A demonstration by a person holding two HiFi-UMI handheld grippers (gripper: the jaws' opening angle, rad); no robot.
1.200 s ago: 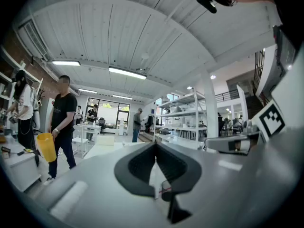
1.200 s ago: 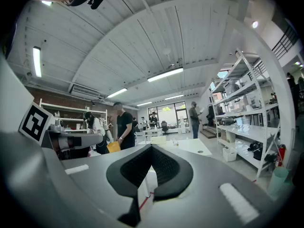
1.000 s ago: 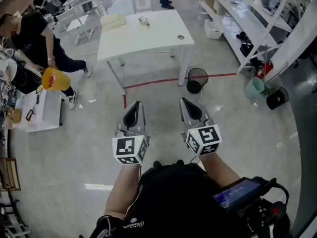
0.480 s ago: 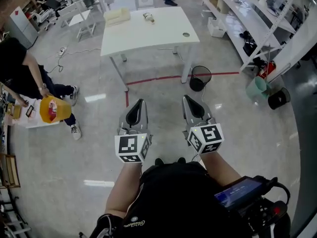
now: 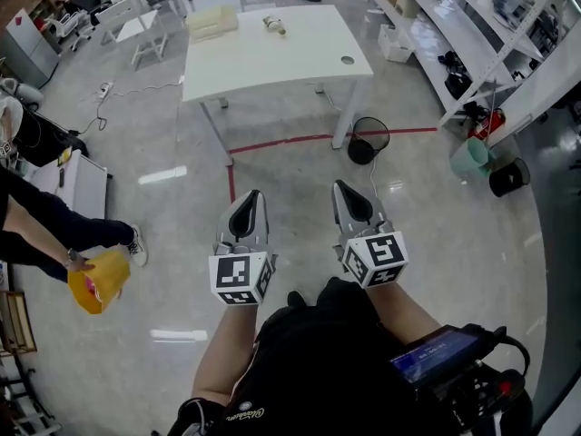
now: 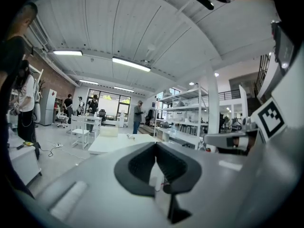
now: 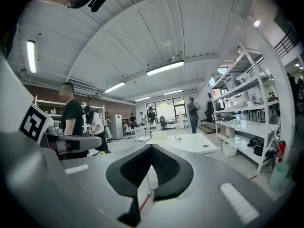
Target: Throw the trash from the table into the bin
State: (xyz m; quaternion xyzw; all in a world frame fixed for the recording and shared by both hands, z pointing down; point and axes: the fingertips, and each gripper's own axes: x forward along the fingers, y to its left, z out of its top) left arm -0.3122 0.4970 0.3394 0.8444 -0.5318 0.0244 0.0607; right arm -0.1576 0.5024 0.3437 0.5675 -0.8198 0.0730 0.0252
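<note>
Approach step likely: left gripper (image 5: 247,194), right gripper (image 5: 343,188) both pressed together, empty, pointing at distant table (image 5: 272,62). Next calling for nearing trash (image 5: 273,26), spreading jaws; bin (image 5: 367,141) standing beside.

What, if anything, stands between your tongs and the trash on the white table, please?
Nothing visible does. Only floor with a red tape line lies between the shut, empty left tongs and right tongs and the table. The trash sits near its far edge; the bin stands beside one leg.
</note>
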